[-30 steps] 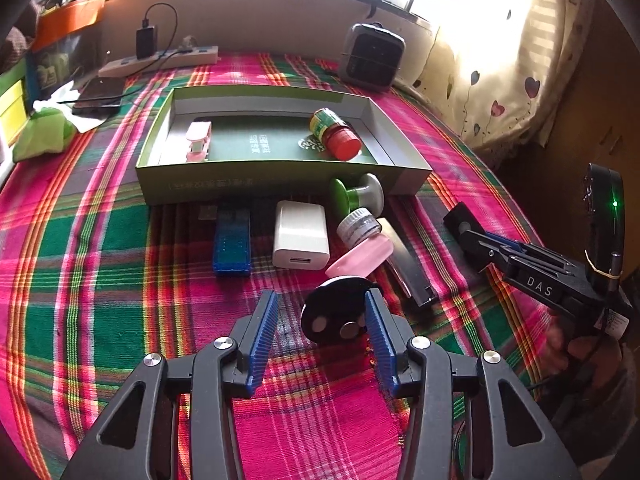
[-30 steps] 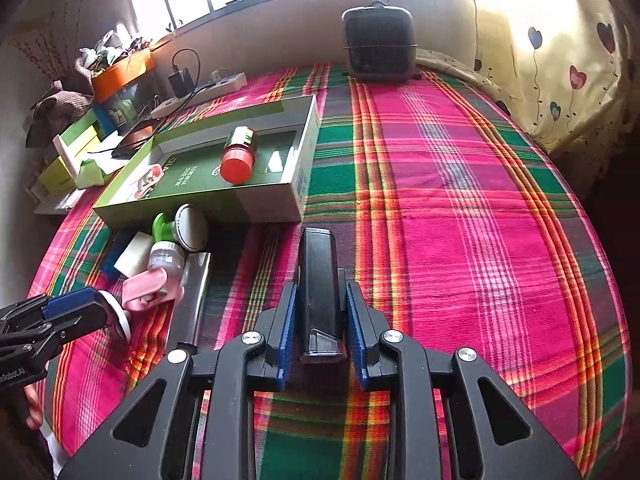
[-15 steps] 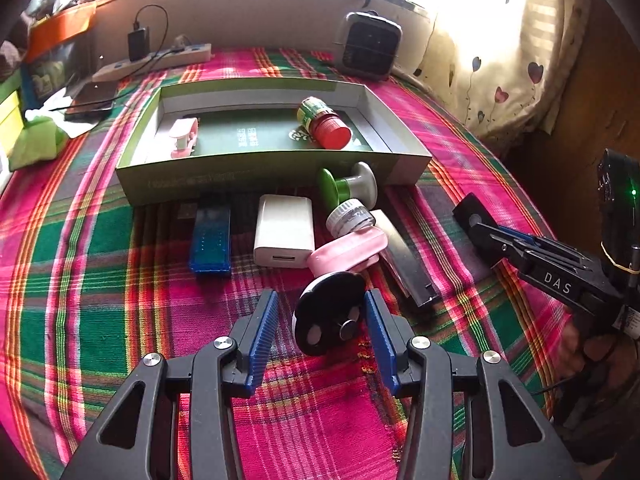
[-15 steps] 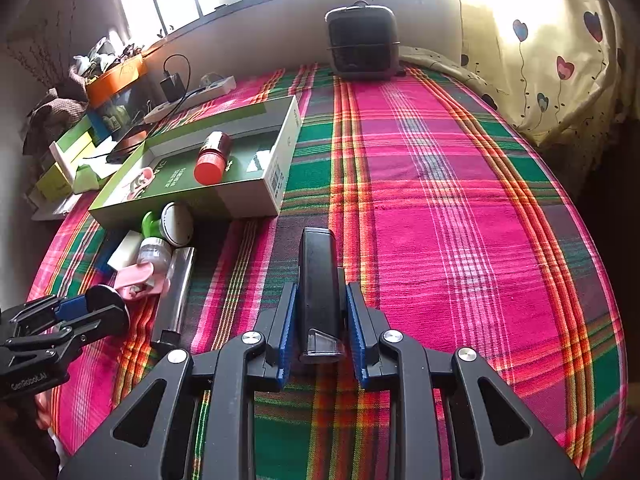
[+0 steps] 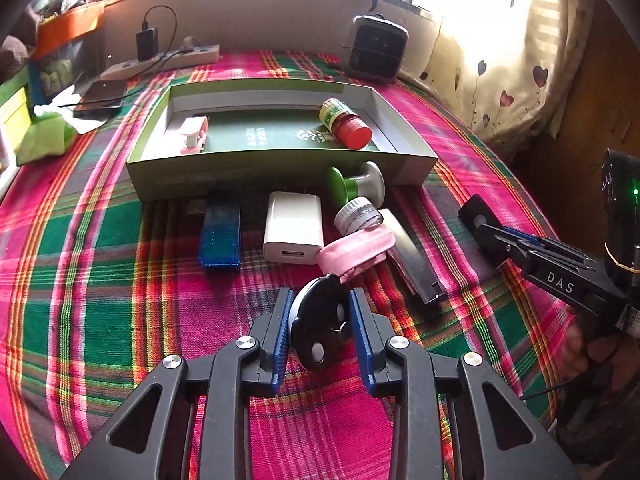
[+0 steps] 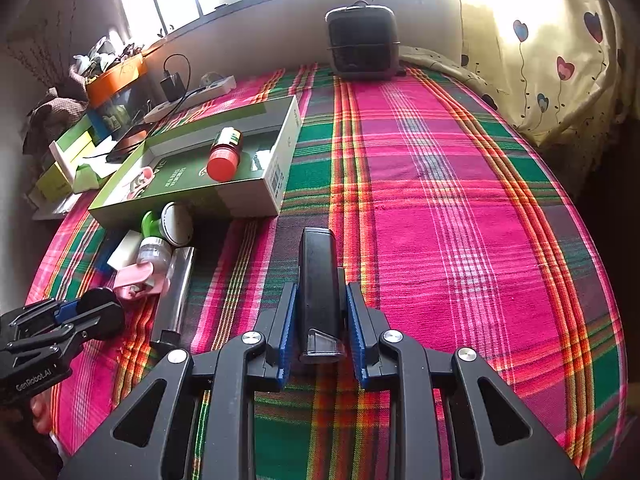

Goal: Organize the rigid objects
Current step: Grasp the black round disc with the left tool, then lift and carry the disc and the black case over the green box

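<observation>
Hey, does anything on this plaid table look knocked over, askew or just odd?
Yes. The red-capped bottle lies on its side in the green box. In front of the box, a green-and-white knob, small jar and pink case are tipped and crowded together.

A pink, green and orange plaid cloth (image 5: 120, 264) covers the counter. The shallow cardboard box (image 5: 256, 178) is olive green, holding a red-capped bottle (image 5: 346, 124). The curtain (image 6: 540, 40) is cream with heart prints.
</observation>
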The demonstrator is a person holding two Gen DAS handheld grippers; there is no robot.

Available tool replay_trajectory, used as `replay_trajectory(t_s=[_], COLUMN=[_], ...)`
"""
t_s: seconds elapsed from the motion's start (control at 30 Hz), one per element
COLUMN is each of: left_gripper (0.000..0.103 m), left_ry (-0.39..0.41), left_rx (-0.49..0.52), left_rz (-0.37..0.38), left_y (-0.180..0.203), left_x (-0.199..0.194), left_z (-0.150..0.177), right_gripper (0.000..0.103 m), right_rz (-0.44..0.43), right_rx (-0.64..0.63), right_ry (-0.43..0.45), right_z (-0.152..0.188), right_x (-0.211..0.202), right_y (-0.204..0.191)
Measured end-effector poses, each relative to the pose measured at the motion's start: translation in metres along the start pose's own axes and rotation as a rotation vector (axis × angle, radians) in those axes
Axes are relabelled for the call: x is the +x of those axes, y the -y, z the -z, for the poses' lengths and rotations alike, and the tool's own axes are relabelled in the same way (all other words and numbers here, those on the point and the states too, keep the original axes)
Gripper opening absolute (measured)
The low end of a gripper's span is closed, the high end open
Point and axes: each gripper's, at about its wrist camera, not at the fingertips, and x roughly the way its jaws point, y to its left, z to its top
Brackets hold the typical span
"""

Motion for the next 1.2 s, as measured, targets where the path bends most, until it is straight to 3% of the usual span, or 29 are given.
replay_trajectory(t_s=[1.2], left_gripper=[0.026], left_ry=[0.052], left_rx=[-0.016], left_rz=[0.007], left_y=[-0.004], left_x=[-0.020], left_z=[-0.005], right_gripper=[0.025], right_rz=[0.014], right_rx=[-0.019], right_ry=[0.012], right_z=[-0.002], right_x=[-0.007], right_y=[-0.008])
